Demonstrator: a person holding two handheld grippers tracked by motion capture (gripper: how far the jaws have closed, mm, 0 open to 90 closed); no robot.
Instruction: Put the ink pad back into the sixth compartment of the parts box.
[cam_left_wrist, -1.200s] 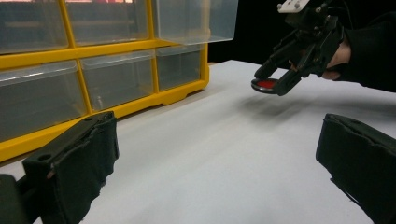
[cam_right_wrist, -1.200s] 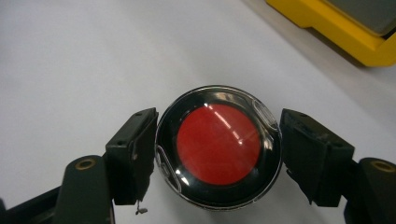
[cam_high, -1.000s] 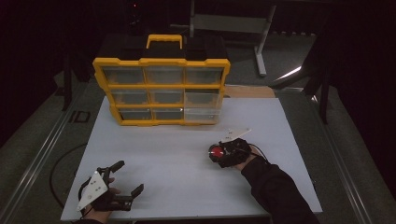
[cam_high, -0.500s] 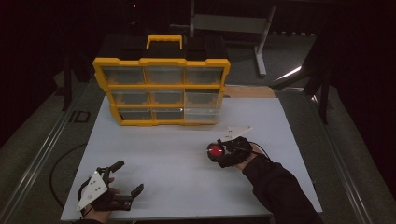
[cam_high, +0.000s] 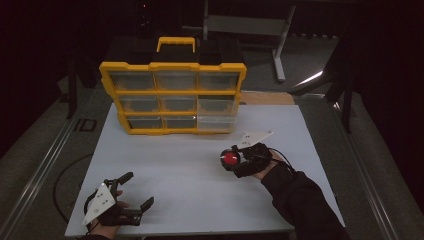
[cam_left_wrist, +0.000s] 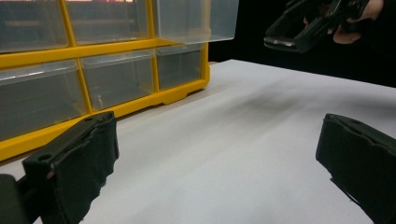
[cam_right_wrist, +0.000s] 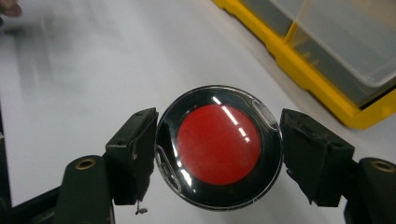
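With the right gripper (cam_high: 231, 160) clamped on a round red-centred disc (cam_right_wrist: 218, 145), carrying it into the drawer cabinet's (cam_high: 172, 95) pulled-out drawer (cam_high: 216, 122) likely comes next, while the left gripper (cam_high: 135, 192) rests open.

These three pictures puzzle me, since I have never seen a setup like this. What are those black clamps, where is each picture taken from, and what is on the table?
A person sits at a white table and holds a hand-operated gripper in each hand. The high view looks down from above the person. The other two pictures come from small cameras riding on each gripper, looking along its black fingers.

At the far side of the table stands a yellow organizer with clear drawers; one drawer at its lower right is pulled out.

The right gripper is shut on a round black disc with a red centre, held above the table. The left gripper rests near the front edge, its fingers wide apart, with nothing between them.
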